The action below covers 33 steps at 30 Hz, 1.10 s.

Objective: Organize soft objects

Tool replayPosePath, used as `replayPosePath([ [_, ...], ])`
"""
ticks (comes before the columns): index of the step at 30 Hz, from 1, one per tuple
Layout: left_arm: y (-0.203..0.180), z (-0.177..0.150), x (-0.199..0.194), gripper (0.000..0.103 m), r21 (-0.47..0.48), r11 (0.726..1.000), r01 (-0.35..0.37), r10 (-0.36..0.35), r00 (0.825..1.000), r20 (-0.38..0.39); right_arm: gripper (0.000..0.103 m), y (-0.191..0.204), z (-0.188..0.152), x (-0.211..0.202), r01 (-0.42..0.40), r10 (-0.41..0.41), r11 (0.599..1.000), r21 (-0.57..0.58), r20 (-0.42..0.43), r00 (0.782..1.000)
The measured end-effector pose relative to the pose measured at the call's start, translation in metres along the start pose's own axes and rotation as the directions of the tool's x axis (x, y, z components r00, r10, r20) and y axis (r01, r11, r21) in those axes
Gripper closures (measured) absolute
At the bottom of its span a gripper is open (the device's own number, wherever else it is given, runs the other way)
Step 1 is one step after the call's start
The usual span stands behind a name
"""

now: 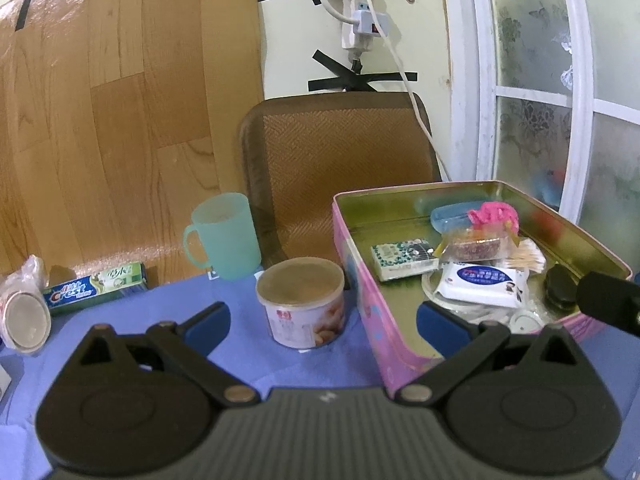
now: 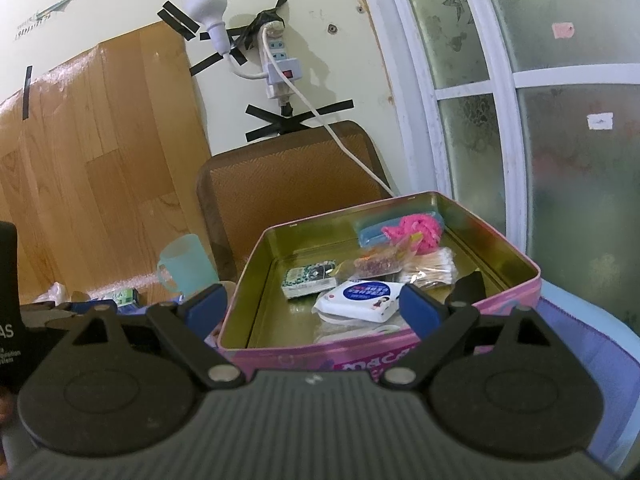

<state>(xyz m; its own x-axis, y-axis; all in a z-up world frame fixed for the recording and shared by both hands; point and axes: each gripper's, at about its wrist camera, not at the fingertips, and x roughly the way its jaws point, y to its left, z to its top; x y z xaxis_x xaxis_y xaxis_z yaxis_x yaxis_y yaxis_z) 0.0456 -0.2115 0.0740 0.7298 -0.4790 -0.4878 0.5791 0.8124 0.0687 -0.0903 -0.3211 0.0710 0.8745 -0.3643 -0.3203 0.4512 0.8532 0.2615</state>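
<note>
- Left wrist view: we hold the left gripper [image 1: 323, 316] with its blue fingers spread wide and nothing between them. It hovers above the blue cloth [image 1: 248, 360], and the lidded snack can [image 1: 301, 303] sits in the gap ahead of the fingers.
- Left wrist view: the pink tin [image 1: 374, 320] stands to the right of the can, its near left corner just beside the right-hand fingertip. Inside it lie the wet-wipe pack [image 1: 482, 283], the tissue packet [image 1: 402, 260], a pink puff [image 1: 494, 216], cotton swabs [image 1: 530, 258] and a blue case [image 1: 452, 216].
- Left wrist view: the wipe pack lies far and right of this gripper, long axis running left to right across the tin floor. To the far left sit the toothpaste box [image 1: 94, 288] and the green cup [image 1: 224, 236]; at the right edge a dark tip, which we take to be the right gripper [image 1: 608, 304], reaches over the tin rim.
- Right wrist view: the right gripper [image 2: 310, 306] is likewise spread apart and empty, poised at the near wall of the pink tin [image 2: 280, 360].
- Right wrist view: the wet-wipe pack [image 2: 360, 300] lies almost directly ahead between the fingers, just past the near rim, with the tissue packet [image 2: 308, 280] to its left and the cotton swabs [image 2: 430, 268] to its far right.
- We judge the right gripper the nearer one for any soft item in the tin; its approach is forward and down over the near rim.
</note>
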Motion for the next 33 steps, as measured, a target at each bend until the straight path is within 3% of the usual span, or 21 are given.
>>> replayPosePath([
  [33,-0.004,-0.006,0.009,0.0,0.008,1.0,0.021,-0.02,0.999,-0.036,0.008,-0.009,-0.01,0.009,0.008,-0.007,1.0,0.03,-0.024,1.0],
])
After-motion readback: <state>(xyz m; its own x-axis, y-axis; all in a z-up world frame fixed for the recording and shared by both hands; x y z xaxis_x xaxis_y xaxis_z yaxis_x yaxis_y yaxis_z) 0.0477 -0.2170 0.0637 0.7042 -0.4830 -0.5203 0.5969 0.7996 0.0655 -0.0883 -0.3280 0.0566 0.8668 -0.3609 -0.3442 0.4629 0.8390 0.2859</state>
